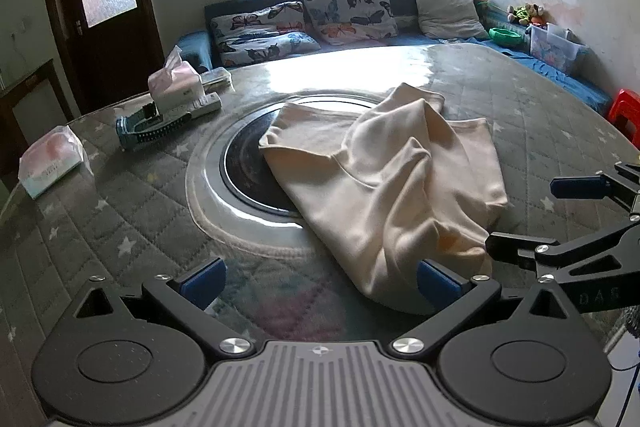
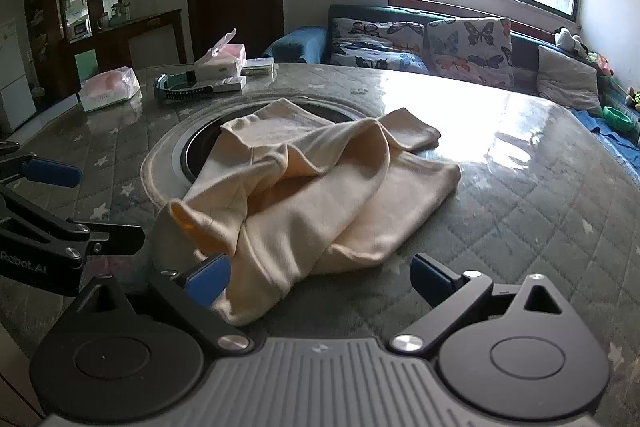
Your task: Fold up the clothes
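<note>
A cream-coloured garment (image 1: 384,183) lies crumpled in the middle of the round table (image 1: 120,219), partly over the table's dark round inset (image 1: 248,167). It also shows in the right wrist view (image 2: 312,195). My left gripper (image 1: 320,281) is open and empty, just in front of the garment's near edge, its right fingertip (image 1: 434,281) next to the cloth. My right gripper (image 2: 320,279) is open and empty at the garment's near edge, its left fingertip (image 2: 208,279) touching the cloth. Each gripper shows in the other's view: the right one (image 1: 552,215), the left one (image 2: 84,203).
On the table's far left lie two tissue packs (image 1: 50,163) (image 1: 176,83), a remote (image 1: 204,105) and a blue-green comb-like object (image 1: 152,127). A sofa (image 1: 400,39) with butterfly cushions (image 1: 344,13) runs behind the table. A red stool (image 1: 624,109) stands at the right.
</note>
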The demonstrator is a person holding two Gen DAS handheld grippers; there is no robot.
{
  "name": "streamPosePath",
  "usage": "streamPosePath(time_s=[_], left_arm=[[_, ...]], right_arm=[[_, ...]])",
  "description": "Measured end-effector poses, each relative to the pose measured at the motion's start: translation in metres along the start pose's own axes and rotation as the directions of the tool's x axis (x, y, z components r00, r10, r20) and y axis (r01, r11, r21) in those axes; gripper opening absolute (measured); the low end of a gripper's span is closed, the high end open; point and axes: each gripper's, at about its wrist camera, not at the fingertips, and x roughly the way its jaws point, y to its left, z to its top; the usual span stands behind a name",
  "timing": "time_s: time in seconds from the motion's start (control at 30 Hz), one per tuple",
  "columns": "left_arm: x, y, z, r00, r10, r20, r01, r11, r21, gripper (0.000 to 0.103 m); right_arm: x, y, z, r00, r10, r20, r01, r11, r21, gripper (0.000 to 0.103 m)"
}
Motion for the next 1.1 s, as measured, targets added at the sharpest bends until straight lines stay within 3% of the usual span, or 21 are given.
streamPosePath(time_s=[0.57, 1.1], left_arm=[[0.017, -0.005, 0.023, 0.999, -0.049, 0.016, 0.048, 0.998, 0.051, 0.102], [0.053, -0.039, 0.047, 0.988, -0.153, 0.025, 0.145, 0.966, 0.212, 0.08]], right_arm=[[0.024, -0.018, 0.024, 1.0, 0.0, -0.01, 0.0, 1.0, 0.017, 0.088], [0.079, -0.054, 0.062, 0.999, 0.013, -0.043, -0.011, 0.998, 0.067, 0.066]])
